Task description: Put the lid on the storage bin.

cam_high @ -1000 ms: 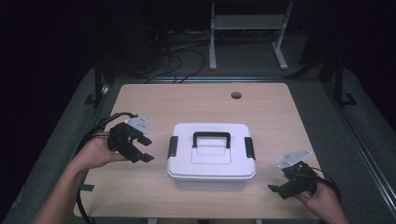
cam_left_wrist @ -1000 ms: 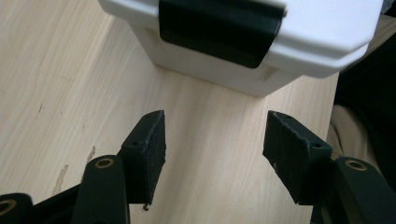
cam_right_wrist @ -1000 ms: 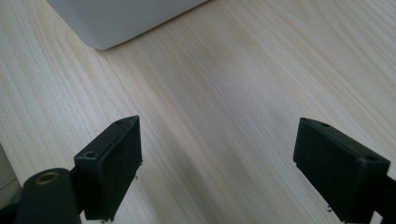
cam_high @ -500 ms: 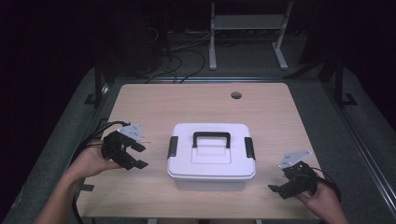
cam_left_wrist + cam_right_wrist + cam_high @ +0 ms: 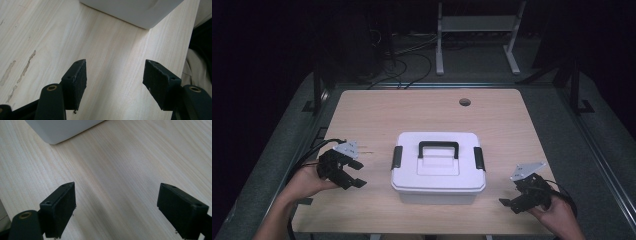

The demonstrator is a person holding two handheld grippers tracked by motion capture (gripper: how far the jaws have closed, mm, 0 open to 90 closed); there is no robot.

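Storage box (image 5: pixel 438 167): white plastic, lidded, black carry handle (image 5: pixel 438 148) on top, 1 black latch on each short side (left latch (image 5: pixel 397 157), right latch (image 5: pixel 479 158)). It sits near the front middle of the desk (image 5: pixel 422 110), between the 2 hand-held grippers and touching neither.

Nearest the person: right hand-held gripper (image 5: pixel 519 199) rests low at the front right of the desk, jaws spread wide, holding nothing; the right gripper view has bare wood between the pads and a corner of the box (image 5: pixel 62 130) beyond. Left hand-held gripper (image 5: pixel 354 174) sits just left of the box, jaws also well apart and empty; box corner (image 5: pixel 135 11) ahead in the left gripper view.

Handling, judged: rigid shell, smooth and probably slippery on the walls; weight unknown, contents hidden. Walls look too broad for 1 jaw span. Best holds: the raised handle for lifting, the 2 latches for opening. Lid likely flexes slightly if pried unevenly.

Farther off: round cable hole (image 5: pixel 465 102) at the desk's back edge.
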